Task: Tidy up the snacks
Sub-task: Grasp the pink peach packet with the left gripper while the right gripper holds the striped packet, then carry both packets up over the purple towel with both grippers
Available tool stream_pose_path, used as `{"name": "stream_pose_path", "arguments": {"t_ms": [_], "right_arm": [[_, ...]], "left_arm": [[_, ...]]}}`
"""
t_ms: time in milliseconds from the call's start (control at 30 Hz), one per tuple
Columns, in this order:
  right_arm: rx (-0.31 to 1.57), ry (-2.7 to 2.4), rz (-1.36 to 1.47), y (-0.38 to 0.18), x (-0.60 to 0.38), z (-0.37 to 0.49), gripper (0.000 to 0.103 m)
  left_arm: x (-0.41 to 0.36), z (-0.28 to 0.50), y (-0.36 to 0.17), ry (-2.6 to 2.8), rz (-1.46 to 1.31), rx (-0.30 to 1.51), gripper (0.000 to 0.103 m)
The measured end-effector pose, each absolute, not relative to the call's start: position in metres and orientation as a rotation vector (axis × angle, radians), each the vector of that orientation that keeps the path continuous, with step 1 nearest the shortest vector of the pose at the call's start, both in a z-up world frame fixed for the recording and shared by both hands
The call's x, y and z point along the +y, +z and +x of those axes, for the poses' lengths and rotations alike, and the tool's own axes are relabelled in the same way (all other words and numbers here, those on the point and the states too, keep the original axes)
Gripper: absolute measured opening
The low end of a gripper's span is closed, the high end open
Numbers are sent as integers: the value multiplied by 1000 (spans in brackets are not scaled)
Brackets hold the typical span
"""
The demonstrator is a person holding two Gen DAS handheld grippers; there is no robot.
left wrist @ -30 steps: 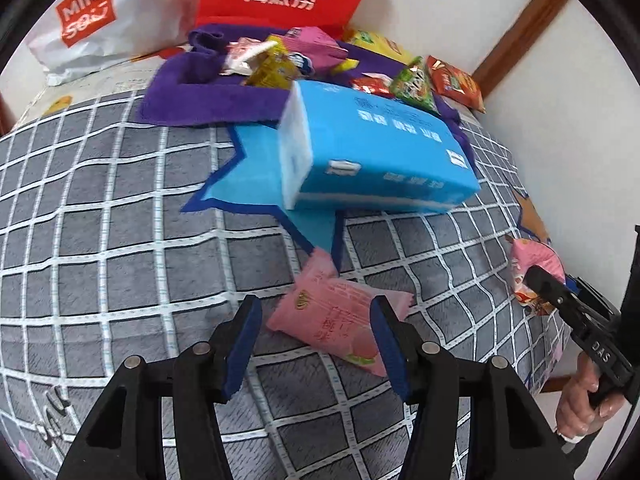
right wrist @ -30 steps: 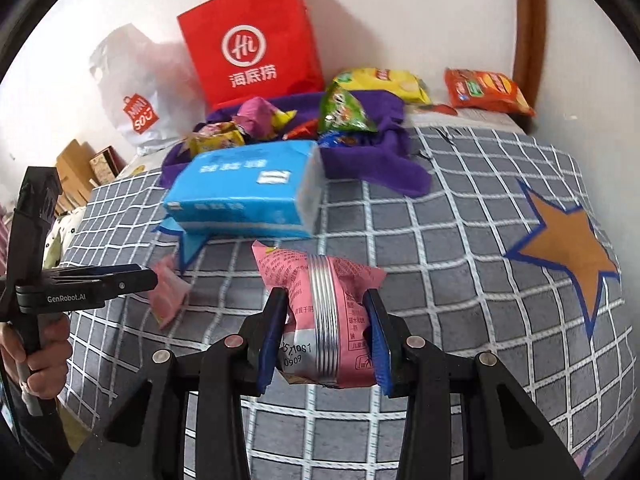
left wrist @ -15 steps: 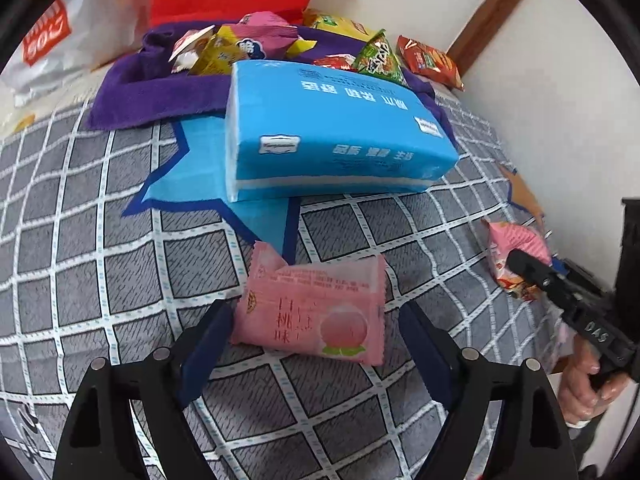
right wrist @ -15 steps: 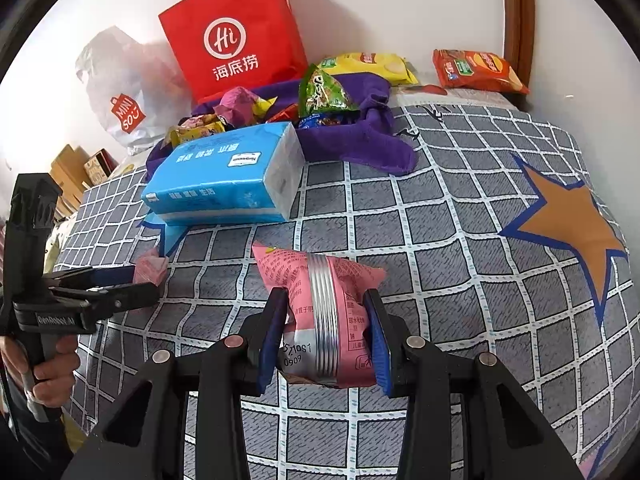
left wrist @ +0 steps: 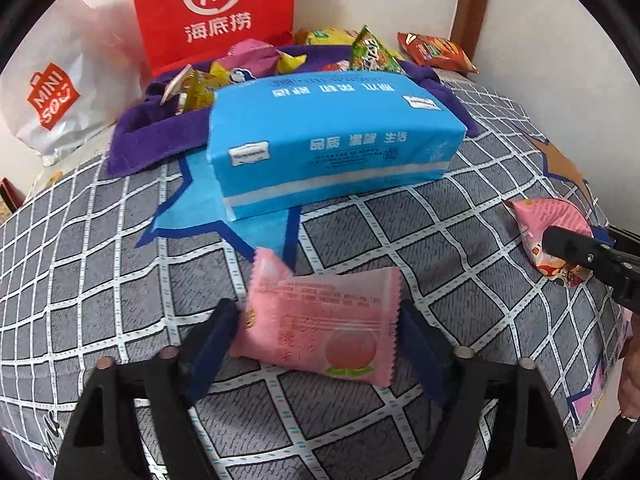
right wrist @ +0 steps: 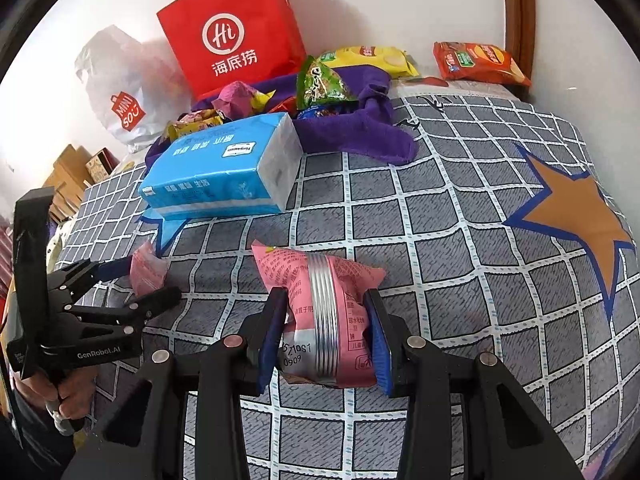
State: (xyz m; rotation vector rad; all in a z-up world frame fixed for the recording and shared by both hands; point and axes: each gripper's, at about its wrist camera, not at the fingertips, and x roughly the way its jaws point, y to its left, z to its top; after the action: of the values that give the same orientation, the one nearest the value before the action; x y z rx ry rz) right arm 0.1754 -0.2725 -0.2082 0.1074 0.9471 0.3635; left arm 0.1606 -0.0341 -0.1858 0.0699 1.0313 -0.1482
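Since a second ago the left gripper (left wrist: 320, 344) has spread its jaws wide and closed in on the peach packet (left wrist: 320, 328), which now lies flat on the bed (left wrist: 100, 280) between the fingers; the left finger (left wrist: 212, 344) looks to touch the packet's edge, while the right one sits just beside it without pinching. Ahead of this gripper lies the tissue pack (left wrist: 332, 140), and beyond it the purple cloth (left wrist: 152, 136) piled with snacks, with the red bag (left wrist: 212, 12) standing at the back. To its right, the right gripper (right wrist: 324, 332) stays clamped on the pink packet (right wrist: 320, 304), held just above the bed. Ahead and left of it lies the tissue pack again; ahead and right, an orange chip bag (right wrist: 480, 62) near the wall.
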Motion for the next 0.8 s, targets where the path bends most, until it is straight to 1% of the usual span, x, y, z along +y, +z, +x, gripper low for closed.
{"name": "stream_pose_path", "arguments": {"t_ms": [133,167,200,400,600,800], "right_arm": [[942,360,107,-209,-271,176,40],[941,359,105,-209,-270,176,40],[940,361,102,-209,-271,176,40],[892,367,88,-197,-265,184,40],[908,372,76,-210,-253,191,40],[885,361,45,-212,-247,186,40]], "left_arm": [[-32,158,-185,-143,71,1012,66],[-32,157,-184,-139,73,1008,62],[-31,155,-183,-130,75,1004,61],[-20,159,-182,-85,57,994,61],[-20,157,-186,-66,76,948,62],[-19,158,-186,-73,63,950,65]]}}
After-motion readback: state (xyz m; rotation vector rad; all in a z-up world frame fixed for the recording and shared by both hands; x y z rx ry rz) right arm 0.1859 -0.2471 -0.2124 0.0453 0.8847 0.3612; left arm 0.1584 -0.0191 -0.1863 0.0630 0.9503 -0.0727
